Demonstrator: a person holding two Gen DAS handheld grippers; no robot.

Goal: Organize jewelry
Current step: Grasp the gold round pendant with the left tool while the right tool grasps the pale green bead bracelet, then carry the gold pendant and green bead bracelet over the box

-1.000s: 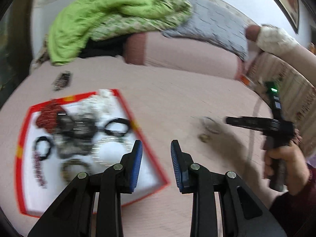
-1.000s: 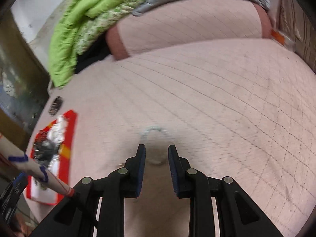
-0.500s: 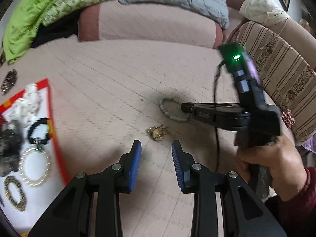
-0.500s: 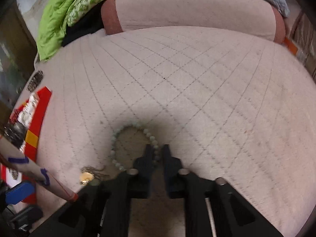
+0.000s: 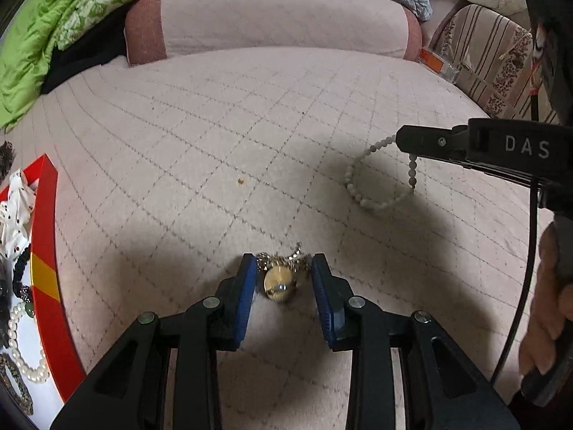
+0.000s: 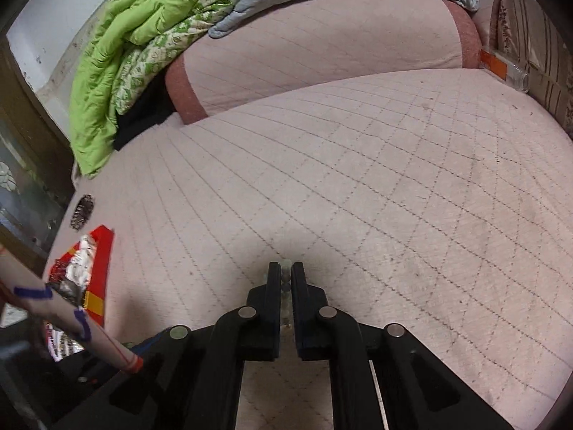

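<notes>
A gold pendant on a chain (image 5: 280, 282) lies on the pink quilted bed. My left gripper (image 5: 283, 272) is open, with one blue pad on each side of the pendant. My right gripper (image 6: 285, 273) is shut on a pale bead bracelet (image 5: 372, 199), which hangs from it in a loop just above the quilt; in the right wrist view only a few beads (image 6: 285, 279) show between the jaws. A red-edged white tray (image 5: 44, 251) with several bracelets and necklaces lies at the left; it also shows in the right wrist view (image 6: 102, 251).
A pink bolster (image 5: 272, 18) and green and grey quilts (image 6: 143, 53) lie along the back. A striped sofa arm (image 5: 494, 61) stands at the right. A dark hair clip (image 6: 81, 211) lies beyond the tray. A paper tube (image 6: 64, 311) crosses the lower left.
My left gripper has swung from the tray to the pendant and now straddles it. My right gripper has shut on the bead bracelet and lifted it.
</notes>
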